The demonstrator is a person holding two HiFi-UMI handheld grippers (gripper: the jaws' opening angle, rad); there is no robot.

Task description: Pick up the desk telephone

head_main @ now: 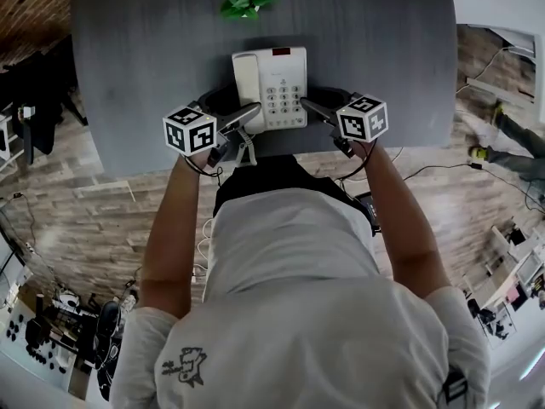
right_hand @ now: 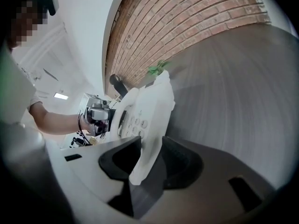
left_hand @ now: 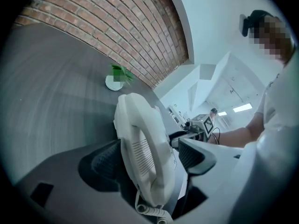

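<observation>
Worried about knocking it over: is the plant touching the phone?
Apart. The head view shows bare grey table between the plant and the phone.

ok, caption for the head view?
Head view: left hand-held gripper and right hand-held gripper flank the white desk telephone on the grey table, potted plant beyond.

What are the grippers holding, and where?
The desk telephone: the right gripper's fingers pinch its right edge; the left gripper straddles the handset side, not gripping yet.
</observation>
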